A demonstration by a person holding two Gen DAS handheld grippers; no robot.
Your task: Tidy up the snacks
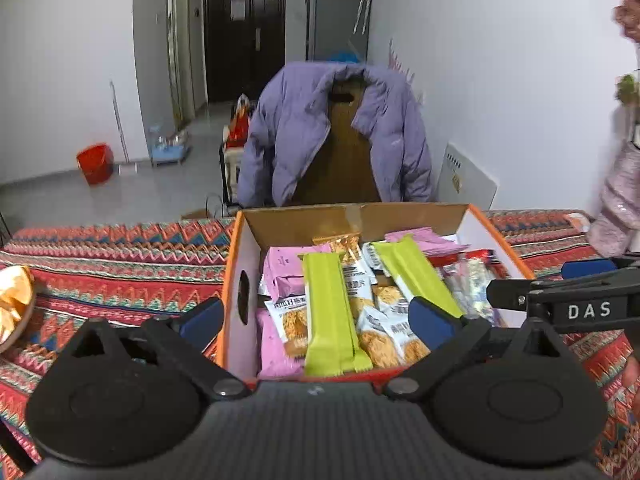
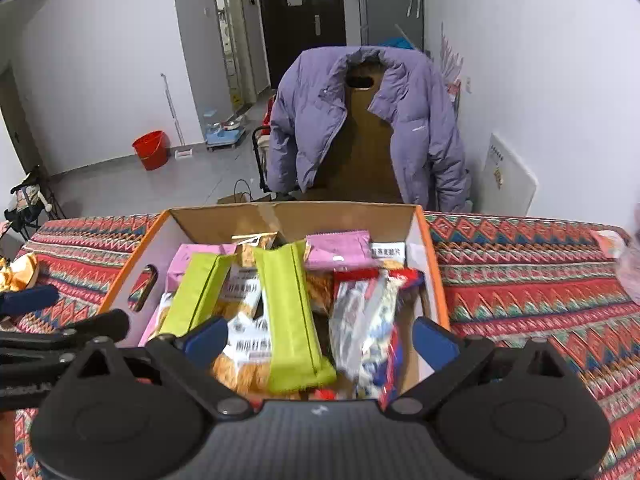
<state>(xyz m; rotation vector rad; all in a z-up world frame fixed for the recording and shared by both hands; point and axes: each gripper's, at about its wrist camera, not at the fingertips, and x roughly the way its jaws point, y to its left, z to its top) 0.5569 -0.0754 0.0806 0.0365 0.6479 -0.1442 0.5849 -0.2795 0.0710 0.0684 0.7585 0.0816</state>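
Both wrist cameras sit close above the near edge of the orange-rimmed cardboard box (image 1: 476,216) (image 2: 428,240), tilted downward and facing toward 12 o'clock across the patterned woven tablecloth (image 1: 120,264) (image 2: 520,280). The left view stands at the box's 7 o'clock, the right at 5 o'clock. Both share the box, the purple puffer jacket draped over a chair (image 1: 288,128) (image 2: 420,120) and the dark door (image 1: 244,32) (image 2: 300,12).

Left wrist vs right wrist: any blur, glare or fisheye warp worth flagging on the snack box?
Left wrist: the orange-edged cardboard snack box is fairly sharp, the pink sleeve at the right edge smeared, the walls bowed and the corners vignetted. Right wrist: the crinkly silver-and-red packet shows glare and soft print, the two lime-green wrappers read cleanly, and the patterned woven tablecloth curves at the edges.
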